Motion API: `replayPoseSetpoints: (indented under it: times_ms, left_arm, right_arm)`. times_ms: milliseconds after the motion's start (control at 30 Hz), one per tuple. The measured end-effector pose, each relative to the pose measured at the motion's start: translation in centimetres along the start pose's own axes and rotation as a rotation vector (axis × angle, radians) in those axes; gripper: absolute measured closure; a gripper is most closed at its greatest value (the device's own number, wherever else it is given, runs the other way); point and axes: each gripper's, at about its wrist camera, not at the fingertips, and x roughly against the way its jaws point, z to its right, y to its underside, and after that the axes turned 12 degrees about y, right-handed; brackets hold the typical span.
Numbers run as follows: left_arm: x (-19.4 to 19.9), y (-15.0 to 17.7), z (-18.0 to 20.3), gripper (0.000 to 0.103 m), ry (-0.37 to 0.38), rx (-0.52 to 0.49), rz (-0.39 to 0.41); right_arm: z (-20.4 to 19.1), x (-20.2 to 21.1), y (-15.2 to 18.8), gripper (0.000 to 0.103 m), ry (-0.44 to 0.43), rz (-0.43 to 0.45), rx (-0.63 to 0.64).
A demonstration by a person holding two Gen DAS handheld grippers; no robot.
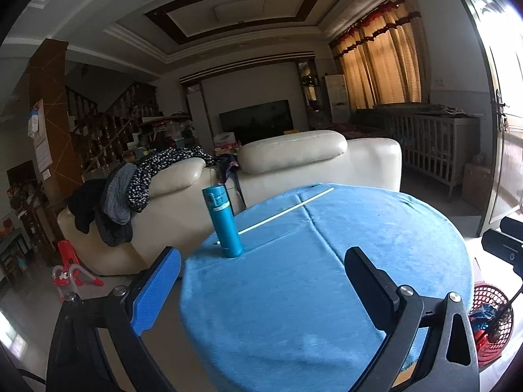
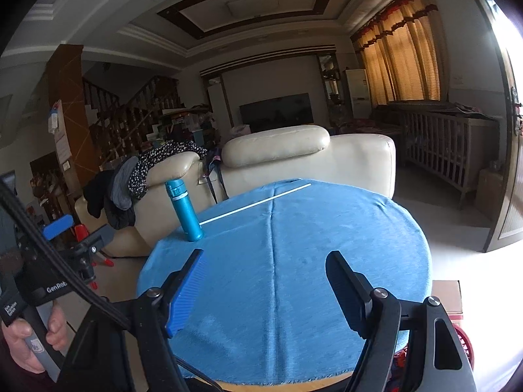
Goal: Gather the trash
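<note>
Left wrist view: the left gripper (image 1: 263,272) hangs over the near part of the round table (image 1: 425,245), jaws spread wide with nothing between them. A teal bottle (image 1: 223,221) stands upright right at the cloth's left edge; a thin white stick (image 1: 287,209) lies across the far side, running toward the far rim. The middle of the blue cloth lies open. A red basket (image 1: 493,320) holding wrappers sits below the table's right edge.

Right wrist view: the right gripper (image 2: 266,276) is released too, empty, over bare cloth. The bottle (image 2: 184,210) hugs the left rim. A hand (image 2: 31,333) grips the other tool's handle at lower left. The red basket (image 2: 464,348) peeks out lower right.
</note>
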Motion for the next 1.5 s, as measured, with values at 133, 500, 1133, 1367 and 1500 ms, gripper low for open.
replayPoseSetpoints:
  times_ms: [133,500,1133,1367,1500]
  left_arm:
    - [0.3,0.2,-0.2,0.003,-0.01,0.005,0.004]
    - [0.0,0.6,-1.0,0.003,-0.032,0.038,-0.009]
    - [0.0,1.3,-1.3,0.003,-0.051,0.048,-0.019]
    - [0.0,1.5,-1.5,0.003,-0.057,0.054,-0.025]
    - [0.1,1.5,-1.6,0.003,-0.065,0.055,-0.02]
  right_arm:
    - [-0.6,-0.1,0.2,0.025,-0.009,-0.003,0.01]
    - [-1.2,-0.1,0.6,0.025,0.002,0.001,0.026]
    - [-1.7,-0.1,0.8,0.025,0.005,0.004,0.043]
    - [-2.2,-0.3,1.2,0.025,0.005,-0.006,0.058]
    - [-2.1,-0.1,1.1,0.025,0.012,0.0,0.058]
